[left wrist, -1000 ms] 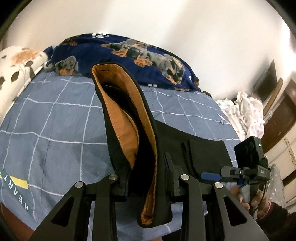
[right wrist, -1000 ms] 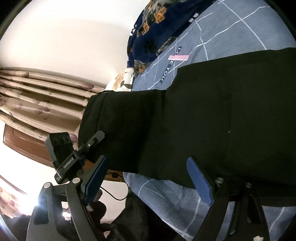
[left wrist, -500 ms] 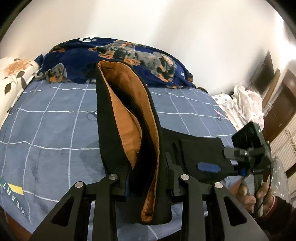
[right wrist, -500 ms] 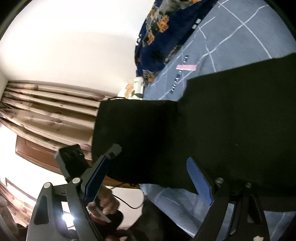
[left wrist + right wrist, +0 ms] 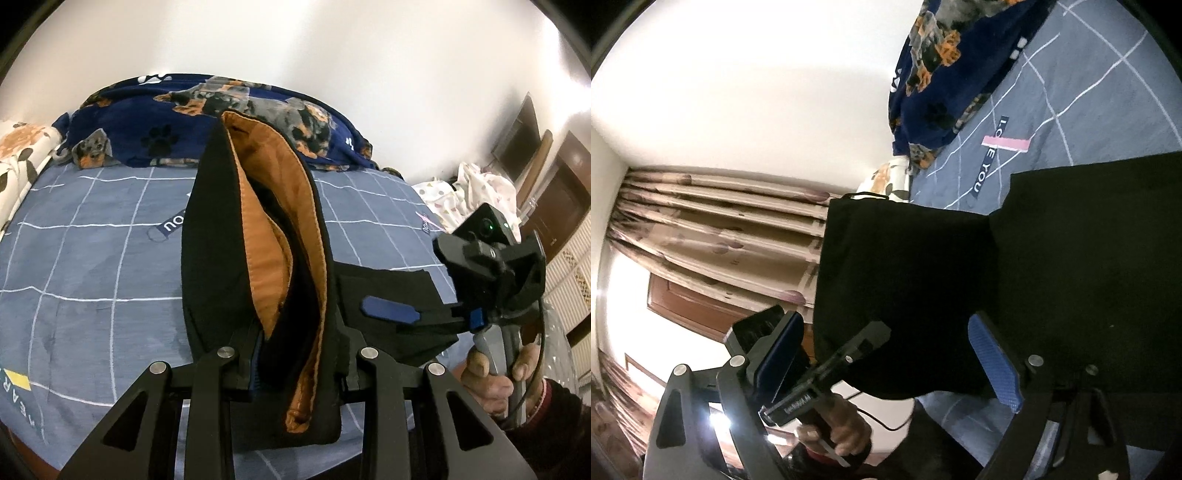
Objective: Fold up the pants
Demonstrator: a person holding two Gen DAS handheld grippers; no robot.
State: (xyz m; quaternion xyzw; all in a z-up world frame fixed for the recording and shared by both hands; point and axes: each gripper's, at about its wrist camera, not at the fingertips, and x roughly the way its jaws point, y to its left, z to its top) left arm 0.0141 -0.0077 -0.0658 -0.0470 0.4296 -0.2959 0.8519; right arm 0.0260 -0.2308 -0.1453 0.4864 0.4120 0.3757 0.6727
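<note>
Black pants (image 5: 214, 266) with an orange lining (image 5: 266, 236) are held up over the blue checked bed (image 5: 92, 266). My left gripper (image 5: 299, 365) is shut on the pants' waist end, which stands up between its fingers. In the right wrist view the pants (image 5: 960, 280) hang as a black sheet. My right gripper (image 5: 886, 358) is open, its blue pads (image 5: 997, 362) wide apart beside the cloth. It also shows in the left wrist view (image 5: 491, 273), level with a lower fold of the pants, held by a hand.
A navy dog-print blanket (image 5: 207, 122) lies along the bed's far edge by the white wall. A floral pillow (image 5: 18, 155) is at the left. White clothes (image 5: 480, 188) and wooden furniture stand to the right. Curtains (image 5: 720, 229) hang to the left in the right wrist view.
The left gripper has lifted the pants higher and further over the bed. The right gripper stays open and has moved up alongside the cloth.
</note>
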